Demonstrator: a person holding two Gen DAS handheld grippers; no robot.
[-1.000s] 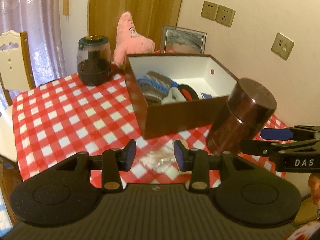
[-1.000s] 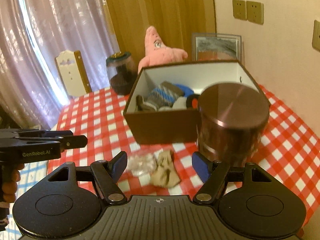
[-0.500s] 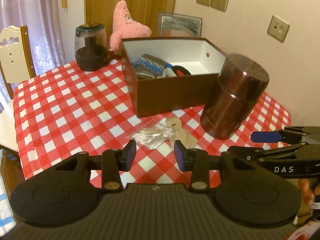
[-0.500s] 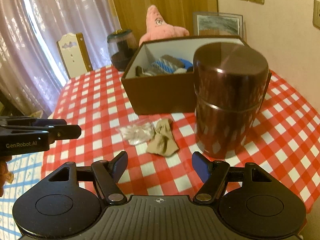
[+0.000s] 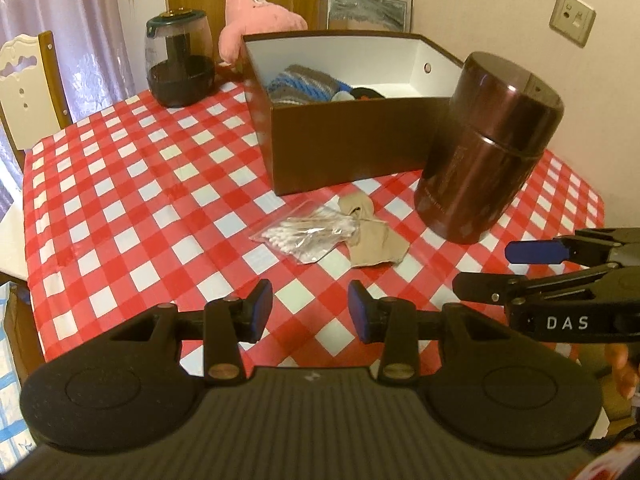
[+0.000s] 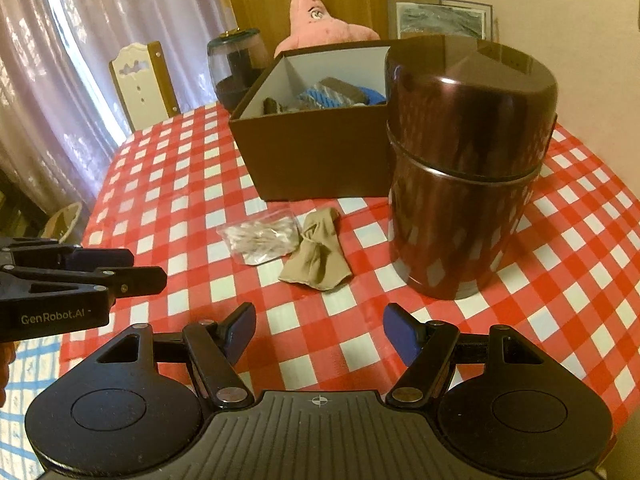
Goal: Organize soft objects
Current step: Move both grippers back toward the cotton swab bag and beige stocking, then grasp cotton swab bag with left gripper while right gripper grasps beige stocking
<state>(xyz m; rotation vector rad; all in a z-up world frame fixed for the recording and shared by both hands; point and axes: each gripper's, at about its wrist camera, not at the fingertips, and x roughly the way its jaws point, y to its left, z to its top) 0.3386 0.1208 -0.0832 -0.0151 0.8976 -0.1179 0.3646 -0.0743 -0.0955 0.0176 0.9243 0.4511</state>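
Both grippers hovered over the red-and-white checked tablecloth [image 5: 132,184]. The left gripper [image 5: 310,312] had its blue-padded jaws apart, nothing between them; the right gripper [image 6: 318,334] stood wider, empty too. Ahead lay the crumpled beige fabric sock [image 6: 318,258], touching a clear plastic bag of cotton swabs [image 6: 260,238] on its left. A tall glossy brown metal canister [image 6: 466,168] stood near on the right. Behind sat the open brown cardboard box [image 5: 352,156], with a blue-and-grey knitted piece [image 5: 300,88] inside. A pink plush starfish [image 5: 256,16] leaned behind it, beside a dark glass jar [image 5: 180,64].
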